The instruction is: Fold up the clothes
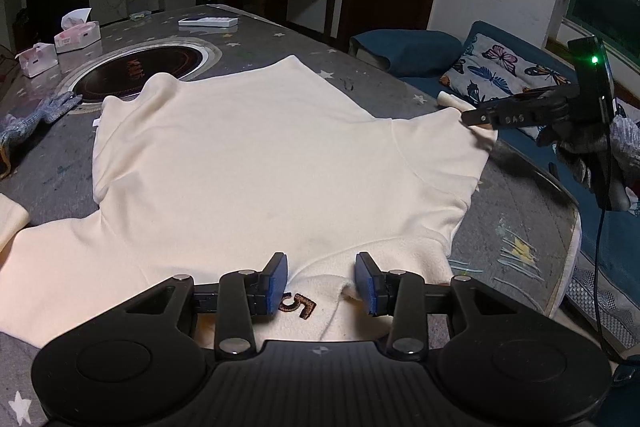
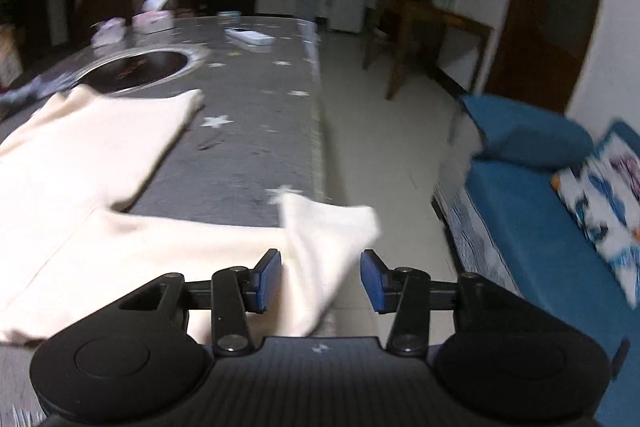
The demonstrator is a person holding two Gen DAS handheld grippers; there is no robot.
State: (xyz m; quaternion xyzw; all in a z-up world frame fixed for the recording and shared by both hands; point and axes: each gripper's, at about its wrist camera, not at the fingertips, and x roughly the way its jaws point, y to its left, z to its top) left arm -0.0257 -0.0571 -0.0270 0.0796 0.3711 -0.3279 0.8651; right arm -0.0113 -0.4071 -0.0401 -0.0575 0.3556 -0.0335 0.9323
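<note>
A cream long-sleeved top (image 1: 248, 163) lies spread flat on the grey star-patterned table (image 1: 304, 47), collar end toward me. My left gripper (image 1: 321, 283) is open, its blue pads either side of the collar area with a brown stitched mark (image 1: 300, 305). My right gripper (image 2: 321, 279) is open over the table's right edge, with the end of the cream sleeve (image 2: 324, 247) lying between its pads. In the left wrist view the right gripper (image 1: 476, 118) sits at the sleeve end at the right edge of the table.
A round dark hotplate (image 1: 140, 71) is set into the table beyond the top. Tissue boxes (image 1: 78, 33), a white remote (image 1: 208, 22) and a knitted glove (image 1: 36, 115) lie around it. A blue sofa with a butterfly cushion (image 1: 504, 71) stands right of the table.
</note>
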